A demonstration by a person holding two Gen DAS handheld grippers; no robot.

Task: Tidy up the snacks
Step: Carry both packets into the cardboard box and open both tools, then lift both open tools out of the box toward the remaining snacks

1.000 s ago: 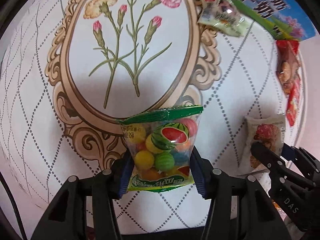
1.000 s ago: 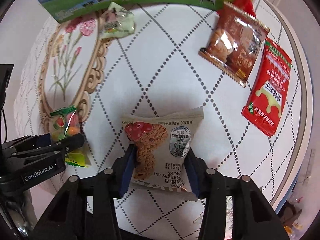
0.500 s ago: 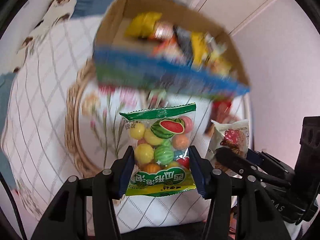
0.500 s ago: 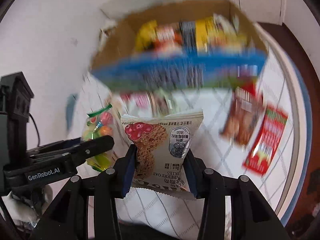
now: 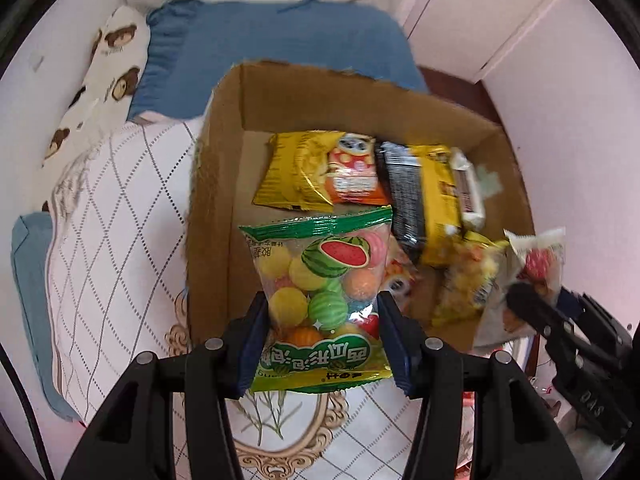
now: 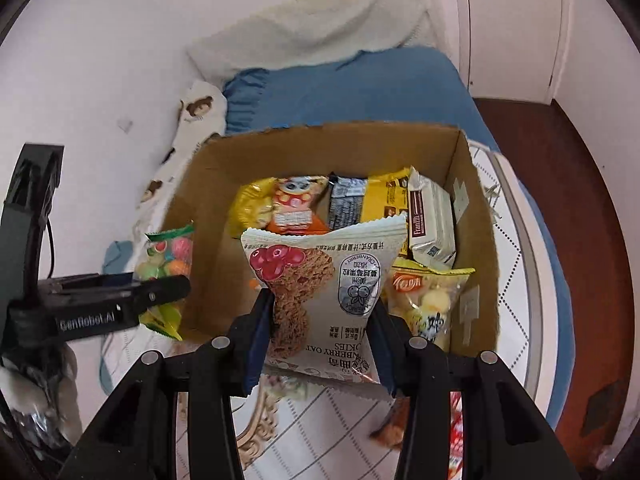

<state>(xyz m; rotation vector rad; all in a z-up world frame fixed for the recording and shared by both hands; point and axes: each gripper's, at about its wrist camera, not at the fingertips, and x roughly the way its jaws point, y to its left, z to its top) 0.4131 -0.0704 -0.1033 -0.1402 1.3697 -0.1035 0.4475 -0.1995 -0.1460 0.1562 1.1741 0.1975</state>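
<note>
My left gripper is shut on a clear bag of watermelon gum balls with a green top and holds it over the near edge of an open cardboard box. My right gripper is shut on a white cranberry oat cookie packet and holds it over the same box. The box holds several snack packs: yellow ones, a black-and-yellow one, a cream wafer pack. Each gripper shows in the other's view, the left and the right.
The box stands at the far end of a table with a white diamond-pattern cloth and a gold-framed flower print. Behind it are a blue cushion, a bear-print pillow, pink walls and a door.
Both grippers have lifted their packets off the tablecloth and carried them forward to above the open box. The views swung from the tabletop to the box's inside.
</note>
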